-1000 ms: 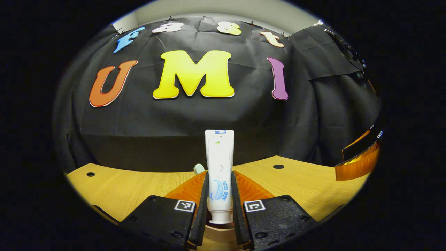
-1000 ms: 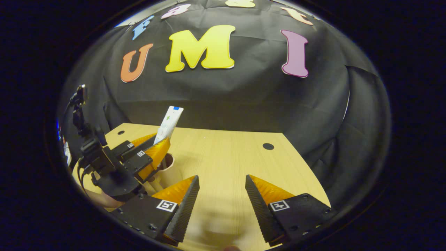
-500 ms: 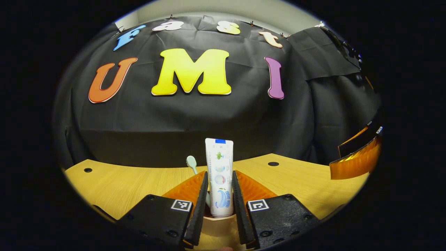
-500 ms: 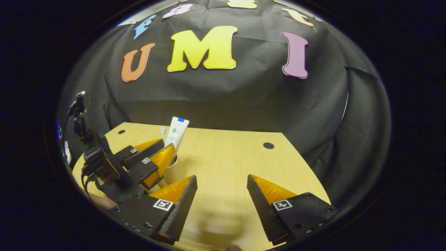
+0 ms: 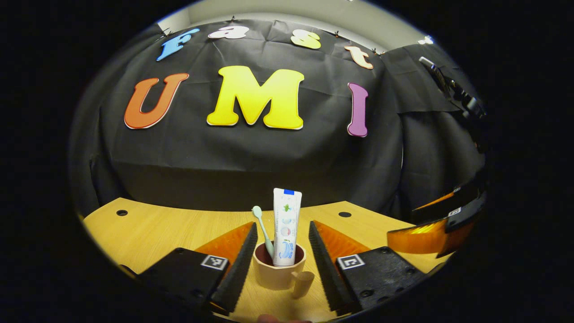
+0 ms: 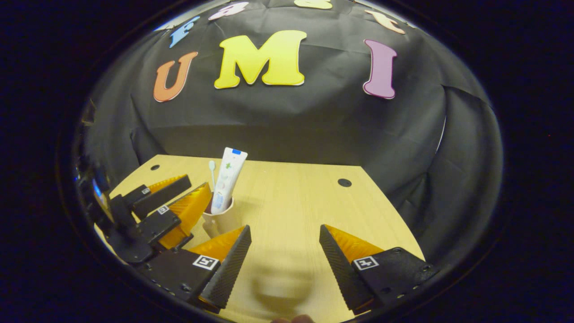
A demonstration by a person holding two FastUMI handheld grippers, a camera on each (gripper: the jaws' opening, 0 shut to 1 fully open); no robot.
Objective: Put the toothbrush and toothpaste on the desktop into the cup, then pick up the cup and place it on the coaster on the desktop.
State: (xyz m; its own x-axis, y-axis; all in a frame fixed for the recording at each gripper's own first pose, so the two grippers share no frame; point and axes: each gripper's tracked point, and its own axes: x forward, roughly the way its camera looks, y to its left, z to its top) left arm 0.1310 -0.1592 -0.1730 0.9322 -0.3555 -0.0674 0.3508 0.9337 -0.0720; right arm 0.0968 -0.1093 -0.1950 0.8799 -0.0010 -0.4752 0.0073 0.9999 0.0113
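Toothpaste (image 5: 287, 226) now stands released in cup (image 5: 278, 273) beside toothbrush (image 5: 263, 229); left gripper (image 5: 280, 244) has parted and withdrawn; right gripper (image 6: 284, 235) remains spread, empty, over desktop (image 6: 291, 197).

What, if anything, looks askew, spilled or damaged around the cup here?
Nothing stands out. The cup stands upright on the wooden desktop, with the toothpaste tube and toothbrush standing in it, both leaning slightly. The left gripper is open, its fingers either side of the cup; the right gripper is open too.
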